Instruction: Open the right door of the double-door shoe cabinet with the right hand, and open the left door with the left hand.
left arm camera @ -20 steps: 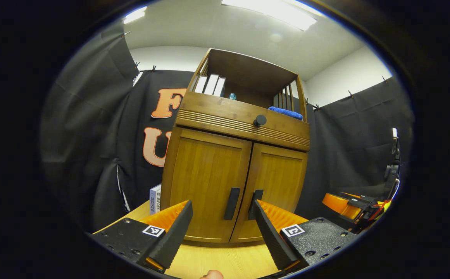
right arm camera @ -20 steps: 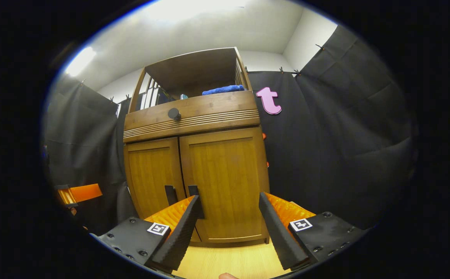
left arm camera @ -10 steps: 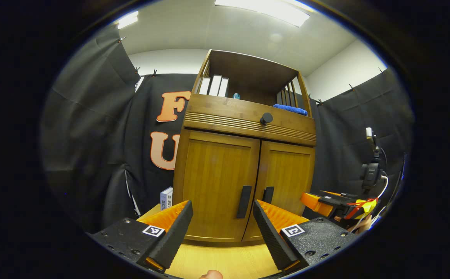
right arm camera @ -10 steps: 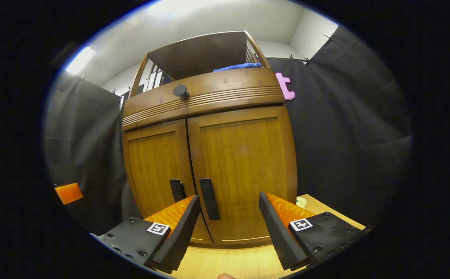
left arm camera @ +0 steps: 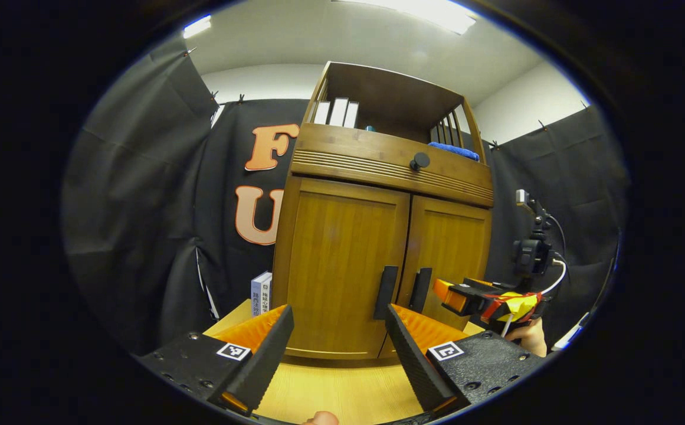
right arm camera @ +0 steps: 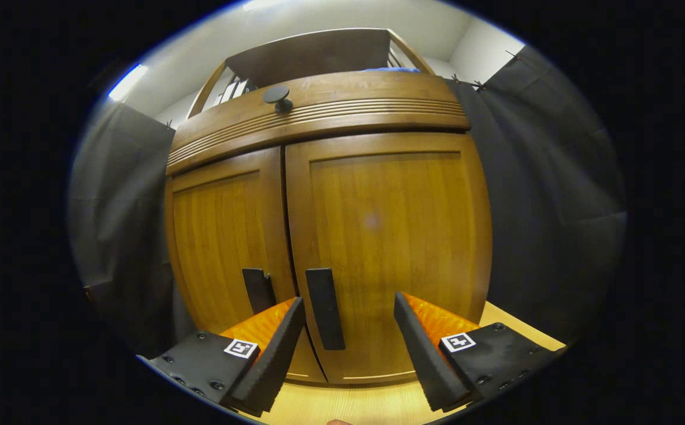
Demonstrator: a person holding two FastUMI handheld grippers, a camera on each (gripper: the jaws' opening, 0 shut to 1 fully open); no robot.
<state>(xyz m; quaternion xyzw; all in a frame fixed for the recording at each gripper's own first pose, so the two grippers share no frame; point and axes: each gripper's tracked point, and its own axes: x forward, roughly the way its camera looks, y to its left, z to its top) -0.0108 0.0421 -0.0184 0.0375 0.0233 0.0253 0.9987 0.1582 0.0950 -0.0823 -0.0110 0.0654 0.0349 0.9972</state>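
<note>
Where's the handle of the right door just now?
In the right gripper view the right door's handle stands upright at that door's inner edge, beside the left door's handle, low on the cabinet, just ahead of the open right claw.

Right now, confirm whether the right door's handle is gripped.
No: the right gripper is open, its fingers either side of the right door's handle, not touching.
</note>
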